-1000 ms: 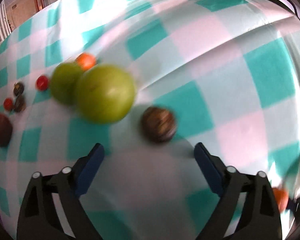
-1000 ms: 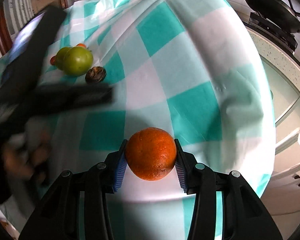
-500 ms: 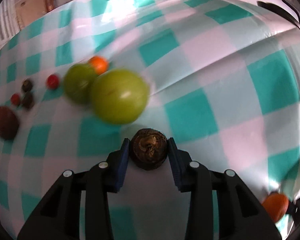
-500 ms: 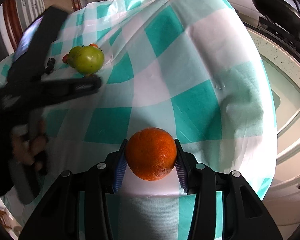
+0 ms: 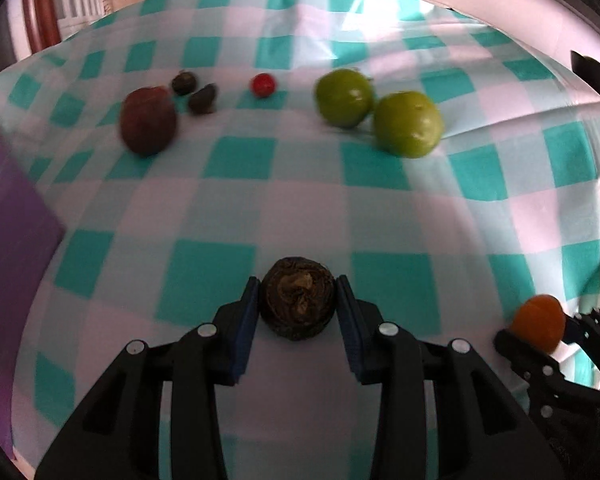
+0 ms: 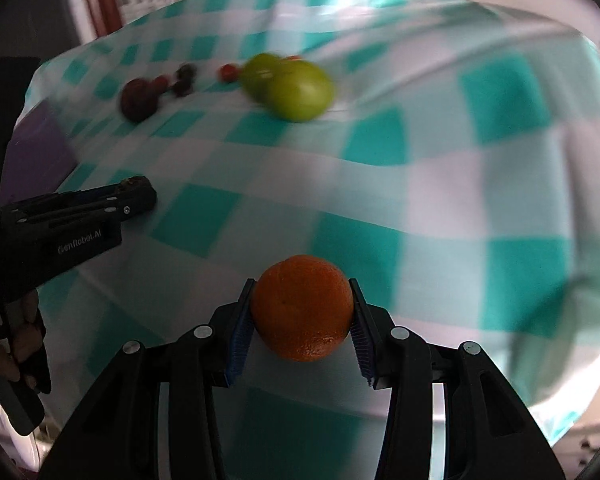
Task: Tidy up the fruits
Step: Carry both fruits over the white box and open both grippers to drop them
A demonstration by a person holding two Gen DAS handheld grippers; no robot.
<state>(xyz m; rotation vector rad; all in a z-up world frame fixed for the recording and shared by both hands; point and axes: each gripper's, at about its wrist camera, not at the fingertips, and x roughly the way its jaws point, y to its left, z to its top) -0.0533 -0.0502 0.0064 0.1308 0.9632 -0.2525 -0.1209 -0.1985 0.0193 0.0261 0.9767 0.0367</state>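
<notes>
My left gripper (image 5: 297, 306) is shut on a small wrinkled brown fruit (image 5: 298, 302) and holds it over the checked cloth. My right gripper (image 6: 302, 312) is shut on an orange (image 6: 302, 307); it also shows in the left wrist view (image 5: 537, 322) at the lower right. Two green fruits (image 5: 407, 124) (image 5: 343, 97) lie side by side at the far middle. A small red fruit (image 5: 263, 85), two small dark fruits (image 5: 202, 98) (image 5: 183, 82) and a large dark brown fruit (image 5: 148, 120) lie to their left. The left gripper shows in the right wrist view (image 6: 134, 194).
The teal and white checked cloth (image 5: 236, 160) covers the table. A purple sheet (image 5: 8, 248) lies at the left edge. The cloth falls off the table edge at the right (image 6: 580, 240). A second small red fruit (image 6: 162, 81) shows by the dark fruits.
My left gripper has closed on the brown fruit and carried it back from the green fruits. My right gripper, still holding the orange, has turned left toward the row of fruits.
</notes>
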